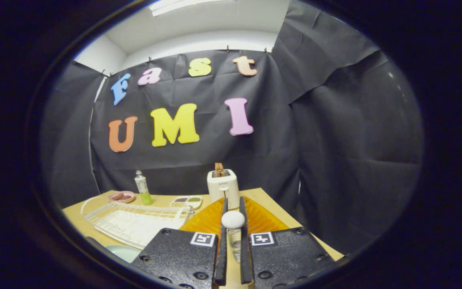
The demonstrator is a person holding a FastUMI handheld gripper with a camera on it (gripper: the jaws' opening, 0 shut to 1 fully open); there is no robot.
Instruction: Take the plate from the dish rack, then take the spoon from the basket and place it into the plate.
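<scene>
Seemingly, claw clamps spoon above table.

plate: mostly hidden behind tongs | spoon: handle partly hidden

toaster beyond basket, rack left

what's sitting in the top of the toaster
One brown slice of toast stands up out of the toaster; its lower part is hidden inside. The gripper holds the spoon.
</scene>
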